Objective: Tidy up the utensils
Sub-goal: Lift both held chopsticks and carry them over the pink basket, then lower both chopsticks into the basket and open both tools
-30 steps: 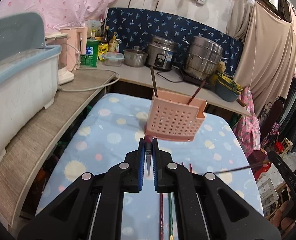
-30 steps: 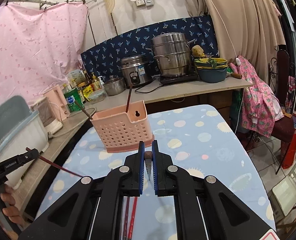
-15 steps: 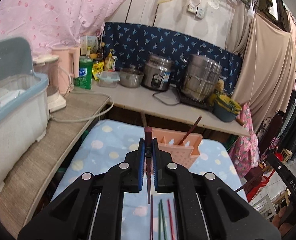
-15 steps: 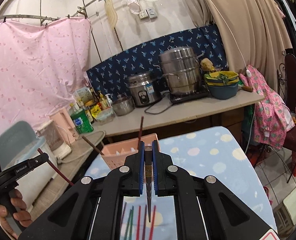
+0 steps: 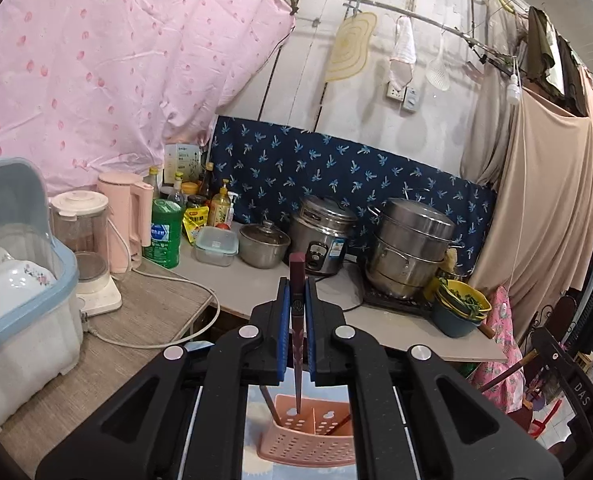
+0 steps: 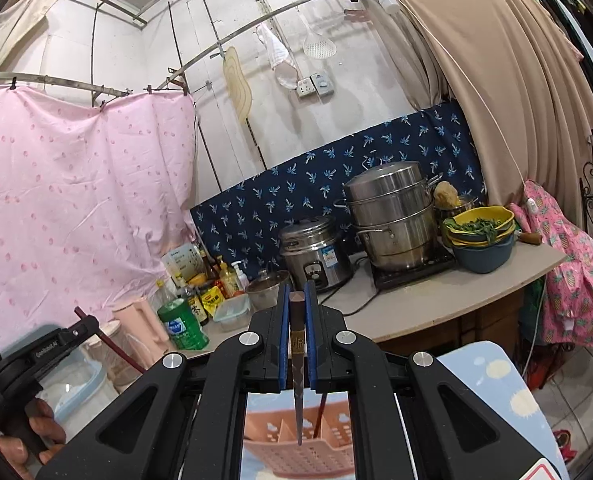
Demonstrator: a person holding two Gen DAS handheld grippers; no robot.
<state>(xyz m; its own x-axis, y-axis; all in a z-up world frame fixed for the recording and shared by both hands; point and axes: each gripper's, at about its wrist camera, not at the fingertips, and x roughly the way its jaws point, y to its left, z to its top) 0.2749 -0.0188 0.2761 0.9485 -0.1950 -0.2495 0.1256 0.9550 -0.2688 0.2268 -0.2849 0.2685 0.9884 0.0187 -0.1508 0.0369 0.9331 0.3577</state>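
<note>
My left gripper (image 5: 297,286) is shut on a dark red chopstick (image 5: 296,320) held upright, its tip hanging over the pink perforated utensil holder (image 5: 308,440) below. The holder has two chopsticks leaning in it. My right gripper (image 6: 297,292) is shut on a dark brown chopstick (image 6: 297,360), also upright, tip over the same pink holder (image 6: 296,452). The left gripper with its chopstick shows at the left of the right wrist view (image 6: 76,332). The right gripper shows at the right edge of the left wrist view (image 5: 568,376).
A counter (image 5: 232,284) behind holds a rice cooker (image 5: 322,236), steamer pot (image 5: 410,246), small pot, bottles and a pink kettle (image 5: 124,224). A dish rack with plates (image 5: 20,292) stands at the left. The table has a blue dotted cloth (image 6: 492,380).
Both grippers have risen and tilted up over the pink holder, each still gripping its chopstick; the holder now sits below the fingers and the loose chopsticks on the cloth are out of view.
</note>
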